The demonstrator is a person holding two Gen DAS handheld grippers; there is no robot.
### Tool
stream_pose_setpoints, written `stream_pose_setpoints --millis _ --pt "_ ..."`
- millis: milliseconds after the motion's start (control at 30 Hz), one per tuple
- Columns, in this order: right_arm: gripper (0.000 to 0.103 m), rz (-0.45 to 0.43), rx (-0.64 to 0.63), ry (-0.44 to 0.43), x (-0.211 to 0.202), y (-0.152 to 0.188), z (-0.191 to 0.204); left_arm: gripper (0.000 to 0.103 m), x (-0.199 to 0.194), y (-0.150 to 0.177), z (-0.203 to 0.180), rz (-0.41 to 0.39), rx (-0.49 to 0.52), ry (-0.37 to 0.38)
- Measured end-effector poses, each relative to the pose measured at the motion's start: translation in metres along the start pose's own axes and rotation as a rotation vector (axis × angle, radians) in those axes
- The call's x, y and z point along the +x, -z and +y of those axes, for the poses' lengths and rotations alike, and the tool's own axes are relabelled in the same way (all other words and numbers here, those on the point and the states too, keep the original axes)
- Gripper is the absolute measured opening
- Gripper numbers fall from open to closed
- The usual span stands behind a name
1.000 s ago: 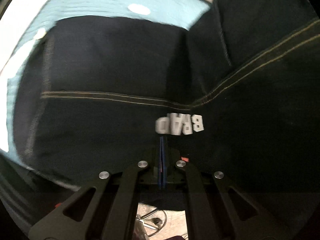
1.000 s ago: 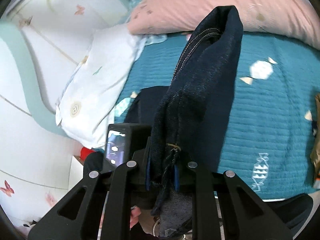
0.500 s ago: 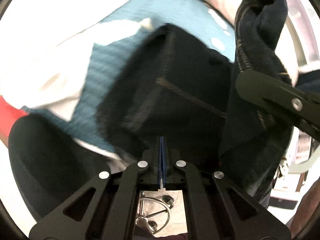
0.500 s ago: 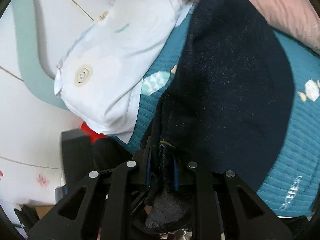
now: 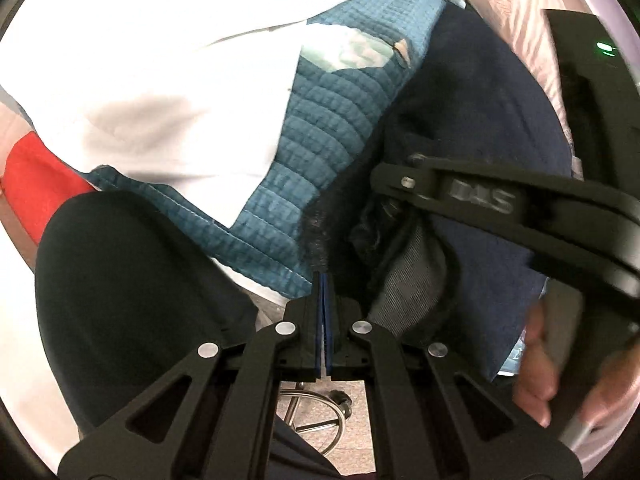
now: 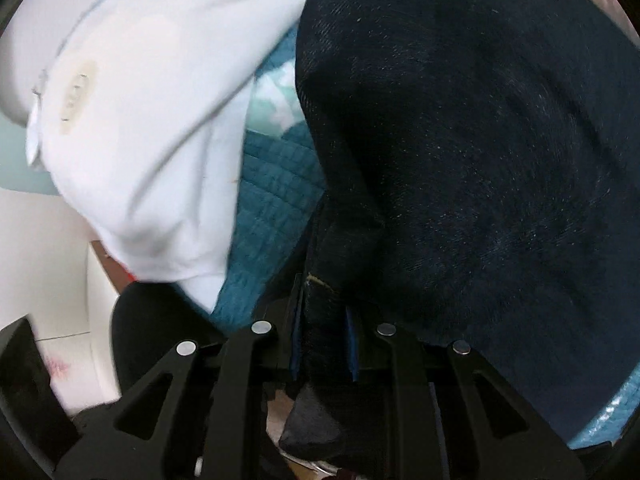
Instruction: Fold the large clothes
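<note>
You are lowering the jeans (image 6: 480, 140) onto the teal quilt (image 5: 320, 132), right gripper (image 6: 322, 344) pinching denim, left gripper (image 5: 324, 320) pressed together, so the fold is landing.

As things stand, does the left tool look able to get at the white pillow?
Probably yes: the left tool is shut on a jeans edge, but only open teal quilt lies before the white pillow.

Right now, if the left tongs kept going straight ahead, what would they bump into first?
Most likely the frayed edge of the dark jeans right above the shut left tongs, then the teal quilt beyond. Depth is hard to judge here.
</note>
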State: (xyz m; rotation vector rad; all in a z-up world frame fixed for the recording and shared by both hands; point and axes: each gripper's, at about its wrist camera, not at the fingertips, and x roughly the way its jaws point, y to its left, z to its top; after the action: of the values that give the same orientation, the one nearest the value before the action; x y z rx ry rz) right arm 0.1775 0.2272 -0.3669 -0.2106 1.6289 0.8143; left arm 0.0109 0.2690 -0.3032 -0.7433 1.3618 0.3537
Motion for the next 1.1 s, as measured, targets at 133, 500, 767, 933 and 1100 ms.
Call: stream_pose_setpoints --millis 133,500,767,933,1100 --pt "0.054 0.008 -0.018 -0.041 0.000 -0.001 0.007 0.002 0.004 -0.001 0.000 0.016 -0.012 -0.011" --pt "0.055 -0.041 -0.001 -0.354 -0.046 0.005 0.008 0.002 -0.048 0.009 0.003 -0.058 -0.015 -0.019" --pt "0.050 -0.229 0.041 -0.359 -0.123 0.027 -0.026 0.002 -0.065 0.002 -0.039 -0.098 0.091 0.037" --pt "0.015 -0.255 0.062 -0.256 -0.139 0.053 -0.065 0.002 -0.034 -0.008 -0.076 -0.055 0.177 0.079" --pt "0.009 -0.119 0.172 -0.189 -0.101 0.098 -0.105 0.002 0.019 -0.017 -0.079 0.023 0.188 -0.068"
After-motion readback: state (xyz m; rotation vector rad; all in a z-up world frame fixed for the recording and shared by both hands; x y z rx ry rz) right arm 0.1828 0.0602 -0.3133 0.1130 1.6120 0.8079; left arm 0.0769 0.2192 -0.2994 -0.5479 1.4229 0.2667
